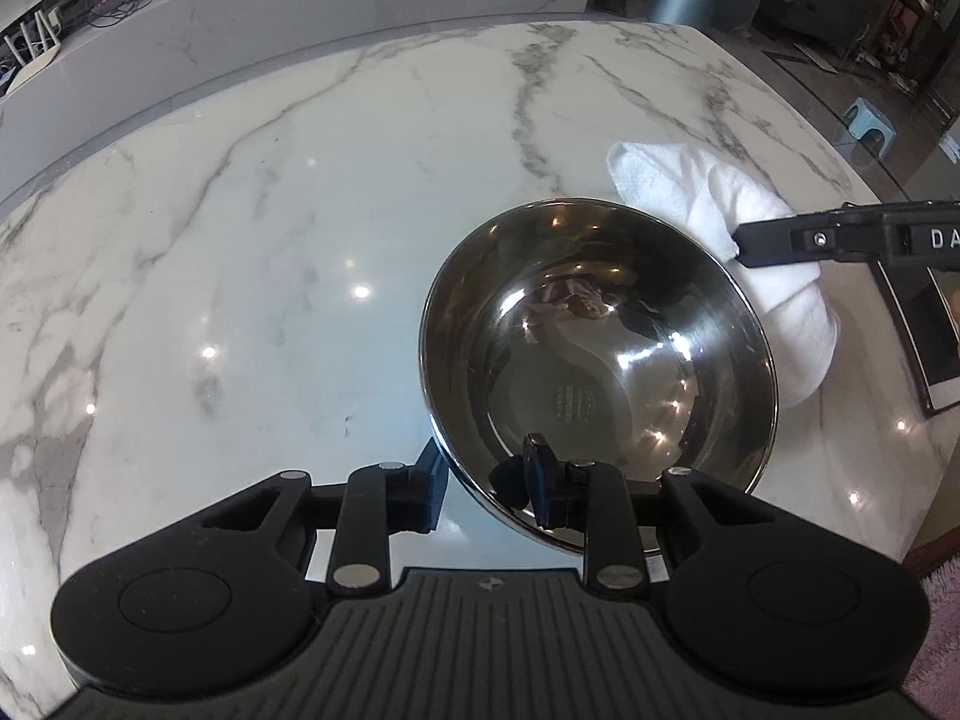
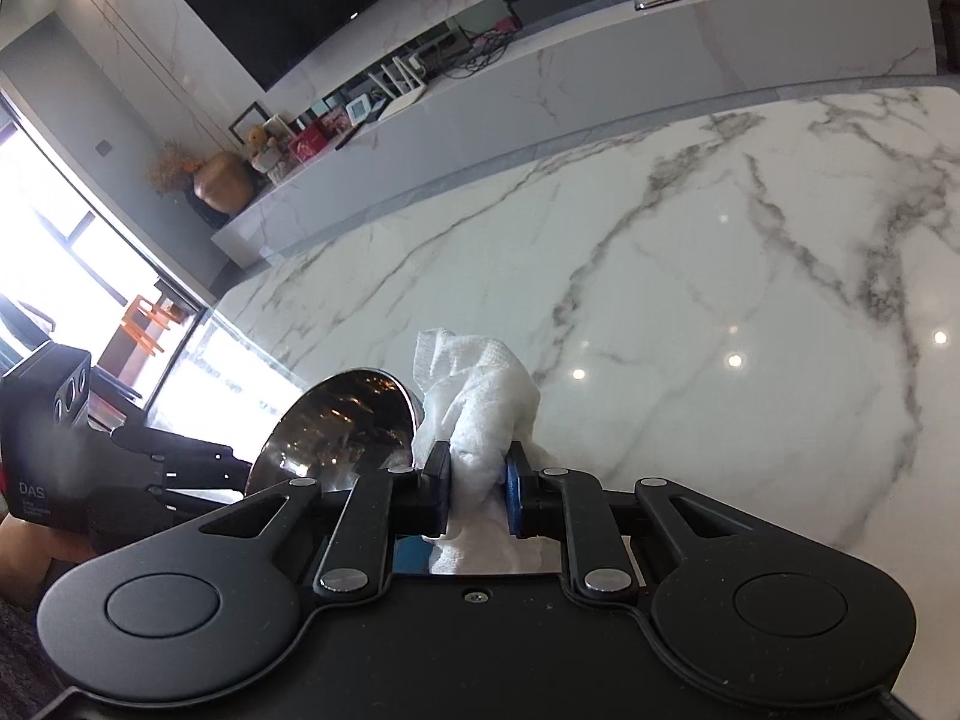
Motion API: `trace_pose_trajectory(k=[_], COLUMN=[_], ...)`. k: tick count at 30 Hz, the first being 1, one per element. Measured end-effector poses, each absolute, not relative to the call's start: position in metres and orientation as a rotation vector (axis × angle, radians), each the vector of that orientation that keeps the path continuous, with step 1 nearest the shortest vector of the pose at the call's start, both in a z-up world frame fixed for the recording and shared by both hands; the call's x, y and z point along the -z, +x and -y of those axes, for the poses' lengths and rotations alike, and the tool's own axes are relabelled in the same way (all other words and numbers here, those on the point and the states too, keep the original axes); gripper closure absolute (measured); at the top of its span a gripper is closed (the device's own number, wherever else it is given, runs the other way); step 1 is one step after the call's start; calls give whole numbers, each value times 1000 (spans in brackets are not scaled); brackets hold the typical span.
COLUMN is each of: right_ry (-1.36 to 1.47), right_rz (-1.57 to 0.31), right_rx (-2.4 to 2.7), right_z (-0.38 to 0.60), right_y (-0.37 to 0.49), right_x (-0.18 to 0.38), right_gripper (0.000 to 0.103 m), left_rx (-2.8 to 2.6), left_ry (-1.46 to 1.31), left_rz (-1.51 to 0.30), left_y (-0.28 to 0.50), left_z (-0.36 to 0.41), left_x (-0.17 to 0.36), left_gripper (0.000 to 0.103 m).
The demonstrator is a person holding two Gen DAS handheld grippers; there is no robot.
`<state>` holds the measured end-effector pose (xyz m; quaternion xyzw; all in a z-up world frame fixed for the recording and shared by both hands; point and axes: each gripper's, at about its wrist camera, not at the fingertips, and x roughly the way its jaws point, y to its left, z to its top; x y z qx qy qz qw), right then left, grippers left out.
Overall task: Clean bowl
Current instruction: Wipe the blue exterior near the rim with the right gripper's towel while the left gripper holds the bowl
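A steel bowl (image 1: pixel 600 354) is held tilted above a white marble worktop (image 1: pixel 270 240). The left gripper (image 1: pixel 486 480) clamps the bowl's near rim, one finger inside, one outside. At the bowl's two o'clock, just beyond its rim, the right gripper (image 2: pixel 477 480) pinches a bunched white cloth (image 2: pixel 480 402). The bowl's inside looks shiny, with no visible dirt. Judging by this, wiping could be about to start or just finished; the pictures fit either.

Bright daylight, ceiling-light glints on glossy marble table (image 1: pixel 300 210), fisheye-curved edges.
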<state>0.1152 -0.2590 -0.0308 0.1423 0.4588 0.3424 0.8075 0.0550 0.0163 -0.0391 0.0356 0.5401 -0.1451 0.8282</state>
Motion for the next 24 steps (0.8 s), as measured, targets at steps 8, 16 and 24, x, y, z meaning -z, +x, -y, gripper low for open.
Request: trace_pose_trajectory(k=[8,16,24], right_ry=[300,263,218], right_rz=[-1028,-1117,-1148], right_rx=[-777,-848,-876], right_z=[252,241,234], right_y=[116,109,103], right_x=[36,45,48], right_gripper=[86,86,86], left_rx=[286,209,161], left_ry=[82,25,-35], left_rz=[-1136,-1115,-1102], left_y=[57,63,66], left_z=[-16,-26,-32], left_x=[41,43,43], left_gripper=[78,78,78])
